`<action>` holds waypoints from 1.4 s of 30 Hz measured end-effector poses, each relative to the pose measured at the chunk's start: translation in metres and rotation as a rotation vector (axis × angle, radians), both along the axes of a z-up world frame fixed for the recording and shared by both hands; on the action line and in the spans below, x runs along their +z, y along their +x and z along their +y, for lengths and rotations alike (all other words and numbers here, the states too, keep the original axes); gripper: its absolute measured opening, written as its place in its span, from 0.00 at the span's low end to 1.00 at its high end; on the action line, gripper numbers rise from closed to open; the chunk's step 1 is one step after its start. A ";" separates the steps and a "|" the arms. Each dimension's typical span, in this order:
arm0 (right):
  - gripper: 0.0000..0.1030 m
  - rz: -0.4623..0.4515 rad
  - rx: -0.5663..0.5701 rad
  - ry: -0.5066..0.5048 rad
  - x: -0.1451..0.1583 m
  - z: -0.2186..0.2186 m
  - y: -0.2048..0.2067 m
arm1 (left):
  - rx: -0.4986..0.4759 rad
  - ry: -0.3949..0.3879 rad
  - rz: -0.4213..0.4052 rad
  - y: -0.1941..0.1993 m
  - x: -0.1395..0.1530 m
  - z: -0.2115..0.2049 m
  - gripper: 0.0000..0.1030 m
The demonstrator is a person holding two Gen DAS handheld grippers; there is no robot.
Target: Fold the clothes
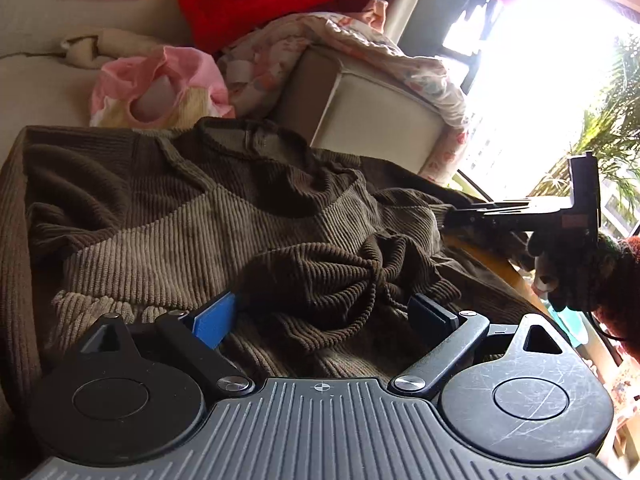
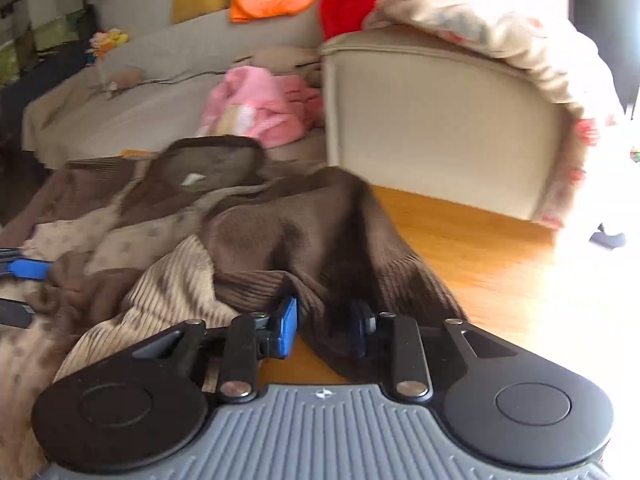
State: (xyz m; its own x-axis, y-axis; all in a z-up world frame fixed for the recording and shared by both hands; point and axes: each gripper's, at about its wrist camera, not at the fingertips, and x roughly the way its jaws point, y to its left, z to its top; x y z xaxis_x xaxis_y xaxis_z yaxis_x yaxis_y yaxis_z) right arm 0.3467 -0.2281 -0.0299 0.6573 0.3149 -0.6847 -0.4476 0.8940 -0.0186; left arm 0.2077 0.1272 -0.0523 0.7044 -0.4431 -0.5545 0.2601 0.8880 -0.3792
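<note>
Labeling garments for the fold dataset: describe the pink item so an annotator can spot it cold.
Start at the beige sofa behind the wooden table. The pink garment lies crumpled on its seat, just left of the armrest and right behind the brown corduroy sweater. It is the only pink piece, with a pale yellow patch; the orange and red clothes sit higher on the backrest.

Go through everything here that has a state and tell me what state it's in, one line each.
Brown sweater: unfolded, rumpled, spread over the wooden table.
Left gripper: open, fabric bunched between the fingers.
Right gripper: partly open, straddling a sweater fold.
Pink garment: crumpled on the sofa.
Floral blanket: draped over the armrest.
</note>
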 end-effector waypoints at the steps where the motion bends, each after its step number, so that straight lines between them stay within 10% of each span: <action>1: 0.42 -0.037 -0.046 -0.040 0.005 -0.012 -0.001 | 0.010 0.005 0.004 -0.002 0.002 0.000 0.93; 6: 0.53 -0.177 -0.036 -0.090 0.047 -0.048 -0.062 | 0.051 0.025 -0.006 -0.029 0.020 0.006 0.95; 21: 0.61 -0.023 0.482 -0.076 0.013 -0.010 -0.281 | 0.162 0.334 -0.083 -0.188 0.061 -0.022 1.00; 26: 0.57 -0.037 0.407 -0.014 0.003 0.013 -0.264 | 0.101 0.359 -0.092 -0.201 0.059 -0.042 1.00; 28: 0.22 -0.015 0.377 0.027 0.002 0.023 -0.245 | 0.065 0.387 -0.104 -0.207 0.058 -0.052 1.00; 31: 0.07 -0.009 0.346 0.112 0.014 0.033 -0.227 | 0.014 0.441 -0.109 -0.213 0.050 -0.064 1.00; 42: 0.03 -0.033 0.262 0.360 0.064 0.031 -0.187 | 0.031 0.688 -0.079 -0.203 0.011 -0.067 1.00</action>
State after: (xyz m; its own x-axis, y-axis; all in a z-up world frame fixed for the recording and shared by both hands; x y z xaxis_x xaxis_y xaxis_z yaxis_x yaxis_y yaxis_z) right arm 0.1594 -0.1968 0.0344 0.5429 0.6884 -0.4810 -0.6645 0.7024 0.2551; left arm 0.0044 0.0603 -0.0411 0.7609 0.0123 -0.6487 0.2341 0.9273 0.2922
